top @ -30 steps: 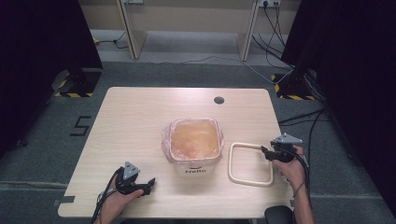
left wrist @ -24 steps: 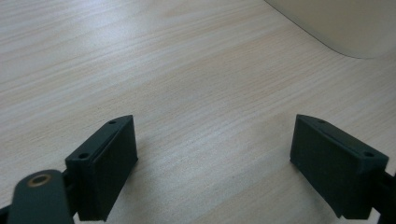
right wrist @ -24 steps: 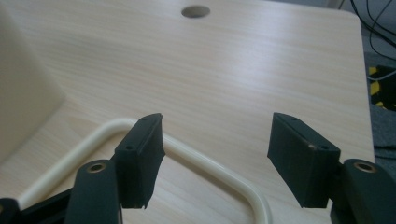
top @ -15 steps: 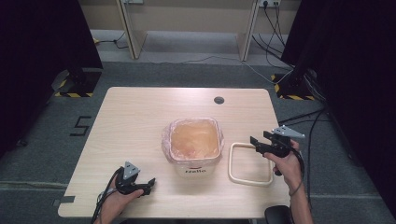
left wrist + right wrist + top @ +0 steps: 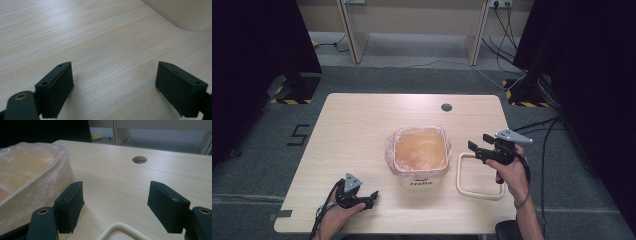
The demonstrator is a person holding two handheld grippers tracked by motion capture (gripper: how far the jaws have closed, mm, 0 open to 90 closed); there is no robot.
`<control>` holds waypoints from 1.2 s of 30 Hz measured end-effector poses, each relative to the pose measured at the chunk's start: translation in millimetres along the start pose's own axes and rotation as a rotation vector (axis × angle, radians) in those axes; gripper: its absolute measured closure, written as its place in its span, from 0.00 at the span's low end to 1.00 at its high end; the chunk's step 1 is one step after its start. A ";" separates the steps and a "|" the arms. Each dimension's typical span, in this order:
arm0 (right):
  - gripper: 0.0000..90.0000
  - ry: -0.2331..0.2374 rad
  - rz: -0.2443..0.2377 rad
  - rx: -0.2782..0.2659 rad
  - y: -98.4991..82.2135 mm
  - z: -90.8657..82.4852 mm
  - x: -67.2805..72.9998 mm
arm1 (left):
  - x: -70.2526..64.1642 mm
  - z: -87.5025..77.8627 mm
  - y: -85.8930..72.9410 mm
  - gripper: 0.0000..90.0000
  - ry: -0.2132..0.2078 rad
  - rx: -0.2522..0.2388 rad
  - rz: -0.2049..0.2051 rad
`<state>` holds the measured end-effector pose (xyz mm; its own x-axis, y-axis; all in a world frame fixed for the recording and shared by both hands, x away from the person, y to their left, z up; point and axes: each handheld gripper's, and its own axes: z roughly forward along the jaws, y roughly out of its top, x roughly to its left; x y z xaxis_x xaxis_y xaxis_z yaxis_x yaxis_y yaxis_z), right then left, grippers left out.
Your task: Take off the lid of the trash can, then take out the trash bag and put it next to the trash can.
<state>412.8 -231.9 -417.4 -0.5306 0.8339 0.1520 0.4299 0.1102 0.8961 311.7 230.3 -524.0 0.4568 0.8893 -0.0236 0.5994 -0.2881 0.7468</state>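
Resting on a pale wood-grain table (image 5: 362,125) is a cream, rounded-square plastic bin (image 5: 419,167), lined with a thin, crinkled translucent bag whose edge folds down over the rim; the front wall carries a small printed word. Just right of the bin lies a cream rounded-rectangle ring frame (image 5: 477,192), flat on the tabletop, open in the middle. A small round cable hole (image 5: 446,107) sits near the table's far edge.

Held above the frame's far side, the right gripper (image 5: 478,147) has its black jaws spread wide with nothing between them; they have just been opening. Compared with a second ago, when it sat low at the frame's right edge, this gripper has risen and moved toward the bin, and the frame now lies released on the table. In the right gripper view, the frame's curved corner (image 5: 120,230) shows below the jaws.

Near the table's front edge, the left gripper (image 5: 371,196) rests unmoved, jaws apart and empty over bare wood.
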 end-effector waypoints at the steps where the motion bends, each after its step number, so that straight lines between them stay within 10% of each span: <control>1: 0.32 0.004 -0.004 -0.005 2.0 0.5 2.0 | 0.0 0.0 0.0 0.15 0.000 0.000 0.000; 36: 0.32 0.107 -0.037 -0.046 39.3 30.5 43.7 | 0.0 0.1 -0.1 0.15 0.000 -0.002 0.000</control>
<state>428.8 -174.7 -388.3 -0.6218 0.7667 0.1597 0.3755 0.1129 0.9199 311.7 230.3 -524.1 0.4568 0.8892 -0.0233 0.5979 -0.2875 0.7482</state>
